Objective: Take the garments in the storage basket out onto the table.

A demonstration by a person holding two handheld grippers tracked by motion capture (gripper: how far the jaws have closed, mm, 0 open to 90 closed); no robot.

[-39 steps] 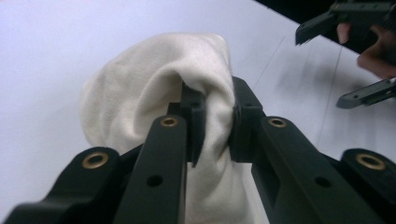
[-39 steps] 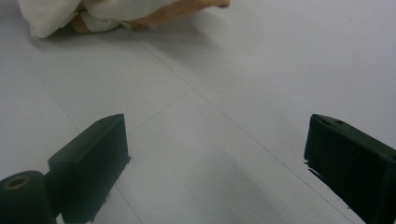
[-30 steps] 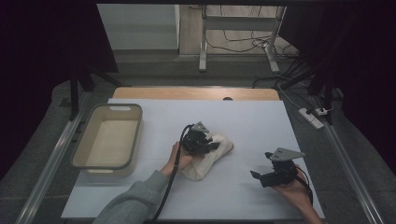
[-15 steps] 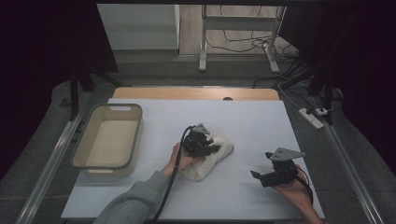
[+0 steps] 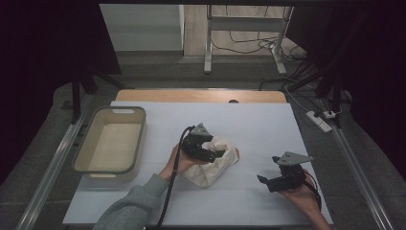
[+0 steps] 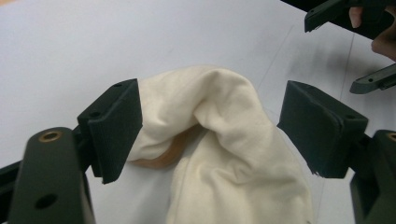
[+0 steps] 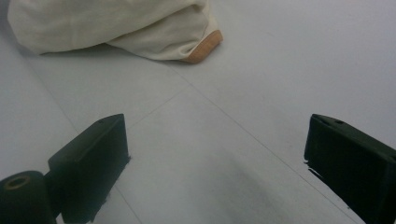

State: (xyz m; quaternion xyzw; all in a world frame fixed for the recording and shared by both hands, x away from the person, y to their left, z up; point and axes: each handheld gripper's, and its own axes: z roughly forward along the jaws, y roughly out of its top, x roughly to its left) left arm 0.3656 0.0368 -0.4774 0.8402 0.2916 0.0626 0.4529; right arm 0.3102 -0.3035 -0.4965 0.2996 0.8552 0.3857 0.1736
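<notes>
- My left tongs [image 6: 208, 135] gape wide around the cream cloth bundle [image 6: 219, 154].
- My right tongs [image 7: 215, 163] are spread open over bare tabletop [image 7: 261, 84], gripping nothing.

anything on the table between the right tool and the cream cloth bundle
Nothing: in the right gripper view the right tool faces bare white table up to the cloth bundle.

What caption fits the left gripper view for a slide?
Open left gripper straddling a bunched cream cloth on the white table, a tan edge showing under the fold.
</notes>
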